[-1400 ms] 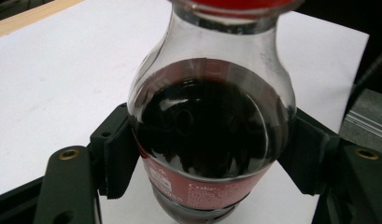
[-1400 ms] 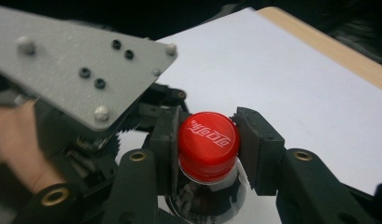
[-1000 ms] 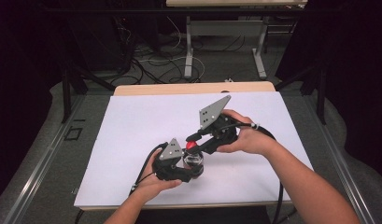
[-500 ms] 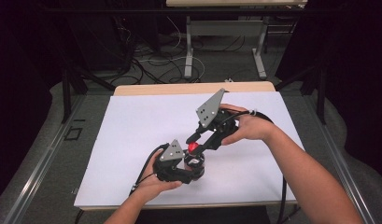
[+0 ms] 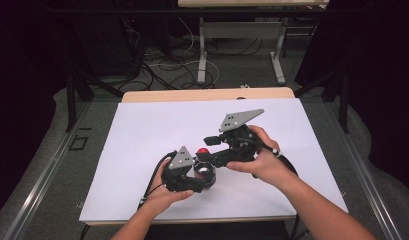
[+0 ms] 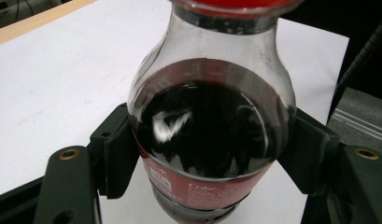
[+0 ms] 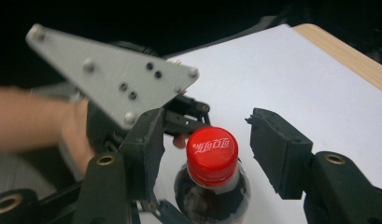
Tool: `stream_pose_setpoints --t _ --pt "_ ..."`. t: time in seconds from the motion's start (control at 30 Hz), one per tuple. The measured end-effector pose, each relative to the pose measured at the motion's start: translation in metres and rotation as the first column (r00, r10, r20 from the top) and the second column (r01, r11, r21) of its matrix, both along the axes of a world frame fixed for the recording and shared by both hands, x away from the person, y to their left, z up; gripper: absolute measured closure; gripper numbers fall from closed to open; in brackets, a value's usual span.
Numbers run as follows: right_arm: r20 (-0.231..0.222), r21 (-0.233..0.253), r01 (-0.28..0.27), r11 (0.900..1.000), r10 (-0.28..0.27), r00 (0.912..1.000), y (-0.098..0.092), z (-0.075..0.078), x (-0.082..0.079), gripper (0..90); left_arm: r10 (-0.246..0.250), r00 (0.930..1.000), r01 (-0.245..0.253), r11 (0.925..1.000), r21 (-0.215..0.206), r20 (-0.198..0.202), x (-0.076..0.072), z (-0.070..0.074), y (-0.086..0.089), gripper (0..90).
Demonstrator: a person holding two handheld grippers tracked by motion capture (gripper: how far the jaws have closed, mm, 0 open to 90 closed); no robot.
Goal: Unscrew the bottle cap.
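In the left gripper view we lose the cola bottle (image 6: 212,135) at both ends: its red cap runs off the top edge and its base off the bottom. In the right gripper view the person's hand (image 7: 48,126) is blurred.

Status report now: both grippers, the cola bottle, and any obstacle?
Left gripper shut on cola bottle, upright on the white sheet. Right gripper open, jaws either side of the red cap, not touching. Nothing in the way.
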State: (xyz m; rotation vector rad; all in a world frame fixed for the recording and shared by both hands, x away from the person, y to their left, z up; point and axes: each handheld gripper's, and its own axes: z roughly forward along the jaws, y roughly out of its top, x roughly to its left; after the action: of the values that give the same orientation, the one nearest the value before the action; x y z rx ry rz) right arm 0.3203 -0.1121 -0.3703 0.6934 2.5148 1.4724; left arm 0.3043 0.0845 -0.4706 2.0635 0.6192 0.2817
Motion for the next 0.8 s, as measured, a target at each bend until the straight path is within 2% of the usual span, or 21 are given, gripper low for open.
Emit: stream_pose_setpoints --t 0.03,0.1,0.23,0.27,0.37,0.47,0.5,0.67,0.8 --pt "0.000 0.000 0.000 1.000 0.000 1.0000 0.000 0.000 0.000 46.6 -0.008 0.9999 0.008 0.9999 0.009 -0.011 0.000 0.001 0.001 29.8" --pt "0.017 -0.005 0.047 0.999 -0.047 0.9988 0.002 -0.004 -0.004 46.7 -0.006 0.9999 0.006 0.9999 0.011 -0.012 0.000 0.001 0.001 29.8" --pt "0.013 -0.008 0.080 0.997 -0.080 0.9967 0.008 -0.012 -0.010 49.0 0.004 0.9999 -0.004 1.0000 -0.003 -0.010 0.000 -0.001 -0.001 29.8" --pt "0.012 -0.016 0.089 0.996 -0.088 0.9960 0.009 -0.013 -0.011 49.5 0.001 0.9999 -0.001 1.0000 0.006 -0.015 0.001 0.000 0.000 29.8" --pt "0.029 -0.025 0.147 0.989 -0.146 0.9888 0.014 -0.018 -0.015 53.5 0.000 0.9998 0.000 1.0000 0.009 -0.021 0.001 -0.001 -0.001 29.8" --pt "0.031 -0.035 0.176 0.984 -0.175 0.9840 0.017 -0.019 -0.018 59.2 -0.001 0.9997 0.001 1.0000 0.009 -0.023 0.001 -0.001 -0.001 29.8" --pt "0.043 -0.035 0.182 0.983 -0.180 0.9826 0.018 -0.020 -0.018 60.2 0.002 0.9998 -0.002 1.0000 0.005 -0.021 0.001 -0.001 -0.001 29.8" --pt "0.036 -0.036 0.188 0.982 -0.186 0.9818 0.018 -0.020 -0.017 60.7 0.018 0.9998 -0.018 0.9998 0.003 -0.013 0.001 -0.002 -0.001 29.8" --pt "0.068 -0.050 0.175 0.983 -0.172 0.9828 0.019 -0.021 -0.017 61.2 0.014 0.9997 -0.014 0.9999 0.009 -0.019 0.002 -0.002 0.000 29.8"
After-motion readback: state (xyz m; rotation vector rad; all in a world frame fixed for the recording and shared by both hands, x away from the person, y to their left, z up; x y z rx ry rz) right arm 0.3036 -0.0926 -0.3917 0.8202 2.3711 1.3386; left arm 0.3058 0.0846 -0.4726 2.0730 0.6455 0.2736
